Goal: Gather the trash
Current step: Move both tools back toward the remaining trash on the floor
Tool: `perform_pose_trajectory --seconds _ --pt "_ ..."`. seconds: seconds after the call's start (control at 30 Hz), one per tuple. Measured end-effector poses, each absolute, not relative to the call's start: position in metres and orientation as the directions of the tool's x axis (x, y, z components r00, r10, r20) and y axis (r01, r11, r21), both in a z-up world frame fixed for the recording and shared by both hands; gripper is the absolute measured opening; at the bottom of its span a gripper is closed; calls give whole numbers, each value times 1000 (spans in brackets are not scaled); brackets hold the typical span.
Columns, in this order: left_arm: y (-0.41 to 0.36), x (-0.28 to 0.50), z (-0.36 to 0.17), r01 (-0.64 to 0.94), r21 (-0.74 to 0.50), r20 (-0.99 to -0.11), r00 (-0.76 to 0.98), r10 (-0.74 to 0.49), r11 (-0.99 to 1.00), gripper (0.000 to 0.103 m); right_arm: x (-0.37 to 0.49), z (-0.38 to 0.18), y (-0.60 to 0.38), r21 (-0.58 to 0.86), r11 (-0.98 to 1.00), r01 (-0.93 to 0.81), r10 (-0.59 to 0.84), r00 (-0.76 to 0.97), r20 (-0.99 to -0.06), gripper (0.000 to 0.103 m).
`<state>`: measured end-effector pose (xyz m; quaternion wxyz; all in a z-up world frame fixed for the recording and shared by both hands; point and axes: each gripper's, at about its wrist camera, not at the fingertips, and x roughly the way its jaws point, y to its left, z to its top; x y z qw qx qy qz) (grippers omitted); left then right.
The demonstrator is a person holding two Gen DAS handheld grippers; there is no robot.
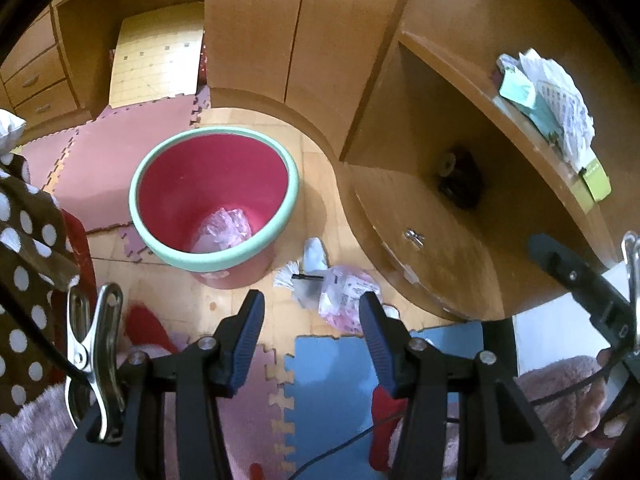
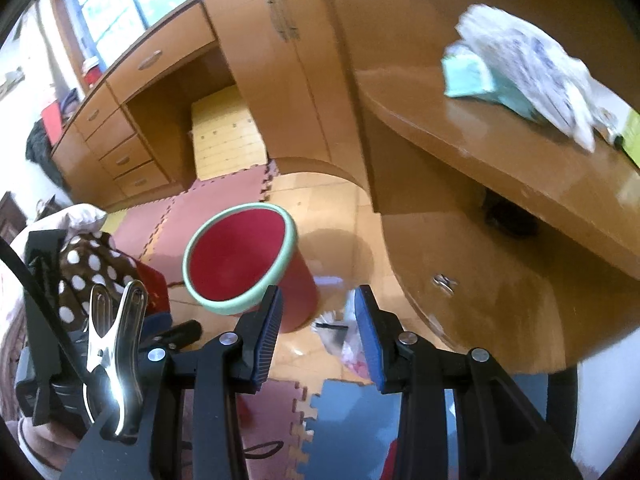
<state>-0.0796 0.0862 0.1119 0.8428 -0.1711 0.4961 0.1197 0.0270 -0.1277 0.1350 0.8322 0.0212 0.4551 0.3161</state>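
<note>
Grippers both hanging wide and empty, left gripper point(image 1: 312, 316) hovering over wrappers point(image 1: 340, 292) lying beside bin point(image 1: 214, 200), right gripper point(image 2: 318, 316) pointing there too, crumpled plastic sitting inside bin

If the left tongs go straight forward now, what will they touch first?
Most likely the crumpled plastic trash on the floor, just right of the red bin. The left tongs are open and empty; depth is uncertain.

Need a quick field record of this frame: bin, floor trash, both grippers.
bin: red bin with mint rim, upright on floor
bin contents: crumpled plastic at bottom
floor trash: plastic wrappers beside bin, near cabinet base
left hand-held gripper: open, empty
right hand-held gripper: open, empty
shelf: papers piled
</note>
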Motion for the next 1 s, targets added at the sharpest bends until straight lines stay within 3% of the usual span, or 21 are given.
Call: perform_pose_trajectory --seconds 0.57,1.0 --pt "62 -42 27 -312 -177 -931 361 -56 933 54 46 66 -141 287 854 -434 446 326 -834 38" --pt "40 0 -57 -253 -119 -965 258 -52 960 57 77 -58 -156 365 900 -236 408 166 -898 38"
